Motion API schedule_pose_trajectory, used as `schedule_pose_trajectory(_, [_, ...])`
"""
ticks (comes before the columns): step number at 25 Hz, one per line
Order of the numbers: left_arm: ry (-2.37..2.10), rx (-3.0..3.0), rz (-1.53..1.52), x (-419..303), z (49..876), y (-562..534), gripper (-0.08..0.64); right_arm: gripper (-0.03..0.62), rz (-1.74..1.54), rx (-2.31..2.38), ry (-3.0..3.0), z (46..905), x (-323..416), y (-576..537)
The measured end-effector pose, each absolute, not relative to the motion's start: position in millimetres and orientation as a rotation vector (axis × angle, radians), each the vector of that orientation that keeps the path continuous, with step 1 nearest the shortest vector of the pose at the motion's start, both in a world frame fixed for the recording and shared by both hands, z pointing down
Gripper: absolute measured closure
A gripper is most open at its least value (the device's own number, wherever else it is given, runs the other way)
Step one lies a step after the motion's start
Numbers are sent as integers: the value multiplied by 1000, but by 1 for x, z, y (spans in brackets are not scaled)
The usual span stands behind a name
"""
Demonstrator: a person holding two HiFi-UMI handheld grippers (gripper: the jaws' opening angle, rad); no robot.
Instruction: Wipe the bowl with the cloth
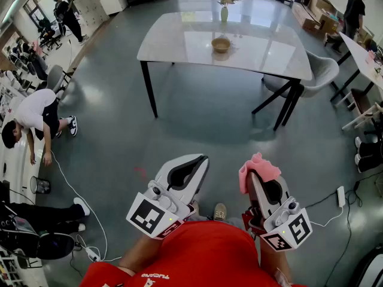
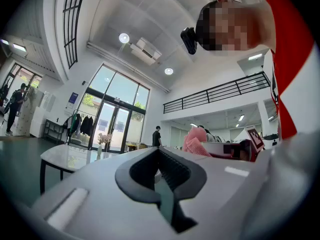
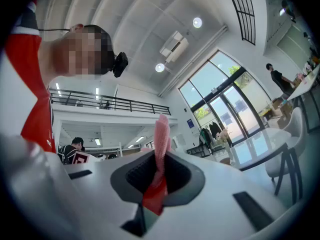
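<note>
**Cloth (image 3: 161,136) clamped in the right jaws, bowl (image 1: 221,44) far off on the desk (image 1: 179,40)**

The right gripper (image 3: 159,171) has its jaws closed on the pink cloth, which sticks up from between them as a folded strip. The left gripper (image 2: 161,159) has its jaws pressed together with nothing between them. The bowl sits on the desk near a vase (image 1: 224,8) of flowers. It is well apart from both grippers, which are held low in front of the person over the floor.
</note>
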State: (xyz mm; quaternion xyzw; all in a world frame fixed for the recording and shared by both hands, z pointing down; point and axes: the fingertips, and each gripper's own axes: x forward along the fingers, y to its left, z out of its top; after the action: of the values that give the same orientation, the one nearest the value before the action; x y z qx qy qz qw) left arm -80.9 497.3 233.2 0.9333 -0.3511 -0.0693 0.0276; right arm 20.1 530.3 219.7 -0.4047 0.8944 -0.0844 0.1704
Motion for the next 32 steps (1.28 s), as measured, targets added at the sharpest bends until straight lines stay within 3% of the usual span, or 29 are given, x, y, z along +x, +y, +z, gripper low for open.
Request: schedule_pose_trajectory(32, [-1214, 2881, -182, -67, 226, 494, 554, 568, -241, -1065, 2538, 205, 57, 521])
